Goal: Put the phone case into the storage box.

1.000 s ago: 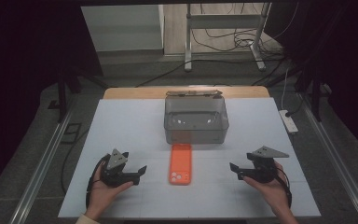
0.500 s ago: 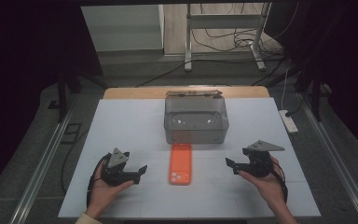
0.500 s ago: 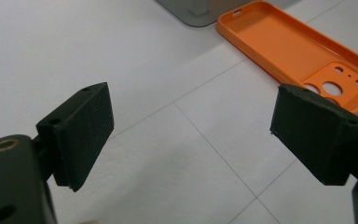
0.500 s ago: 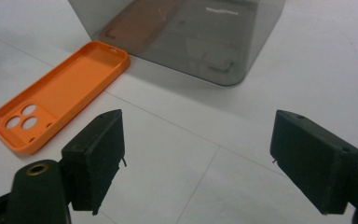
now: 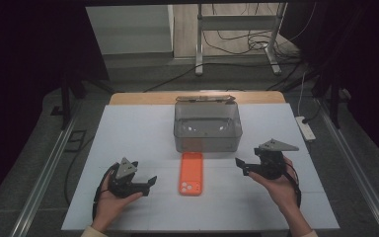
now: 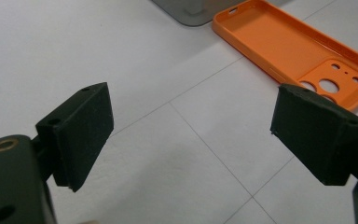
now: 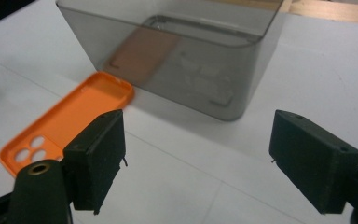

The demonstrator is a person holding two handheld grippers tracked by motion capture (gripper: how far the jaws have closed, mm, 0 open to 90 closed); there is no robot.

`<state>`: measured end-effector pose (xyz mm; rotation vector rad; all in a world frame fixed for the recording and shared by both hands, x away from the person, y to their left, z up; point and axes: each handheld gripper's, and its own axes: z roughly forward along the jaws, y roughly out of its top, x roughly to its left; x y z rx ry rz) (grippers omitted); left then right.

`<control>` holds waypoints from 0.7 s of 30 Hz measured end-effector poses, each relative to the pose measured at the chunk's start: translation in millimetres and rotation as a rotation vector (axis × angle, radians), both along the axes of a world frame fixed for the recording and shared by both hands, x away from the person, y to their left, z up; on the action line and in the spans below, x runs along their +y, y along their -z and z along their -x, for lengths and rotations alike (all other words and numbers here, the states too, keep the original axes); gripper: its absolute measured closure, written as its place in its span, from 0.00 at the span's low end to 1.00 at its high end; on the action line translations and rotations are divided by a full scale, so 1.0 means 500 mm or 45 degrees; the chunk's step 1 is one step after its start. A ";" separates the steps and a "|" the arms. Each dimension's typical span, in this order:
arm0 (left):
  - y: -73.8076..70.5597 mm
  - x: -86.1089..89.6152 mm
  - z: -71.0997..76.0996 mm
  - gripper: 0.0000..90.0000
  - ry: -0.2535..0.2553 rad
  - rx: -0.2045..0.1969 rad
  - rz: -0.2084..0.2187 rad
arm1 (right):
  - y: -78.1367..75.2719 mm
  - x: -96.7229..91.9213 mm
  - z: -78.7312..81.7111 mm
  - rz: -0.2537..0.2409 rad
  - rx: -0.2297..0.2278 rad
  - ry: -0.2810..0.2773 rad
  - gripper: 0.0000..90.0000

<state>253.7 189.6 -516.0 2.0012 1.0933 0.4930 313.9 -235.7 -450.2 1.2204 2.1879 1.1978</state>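
Note:
An orange phone case lies inner side up on the white table, camera holes toward me. Its far end touches the front of a smoky clear plastic bin. My left gripper is held low at the case's left, open, with bare table between its jaws. My right gripper hovers to the right of the case, open and holding nothing, and its camera faces the bin's front wall.
The white table top has thin seam lines and a wooden strip along its far edge. A white power strip lies off the right side. A metal stand and cables are on the floor beyond.
The right gripper has moved left and a little forward, toward the case and bin. The left gripper has hardly moved. The case and bin are where they were.

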 end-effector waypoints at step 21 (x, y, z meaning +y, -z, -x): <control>0.008 0.000 -0.004 0.14 -0.003 0.033 -0.028 | -0.017 0.045 -0.008 0.008 0.050 0.026 0.20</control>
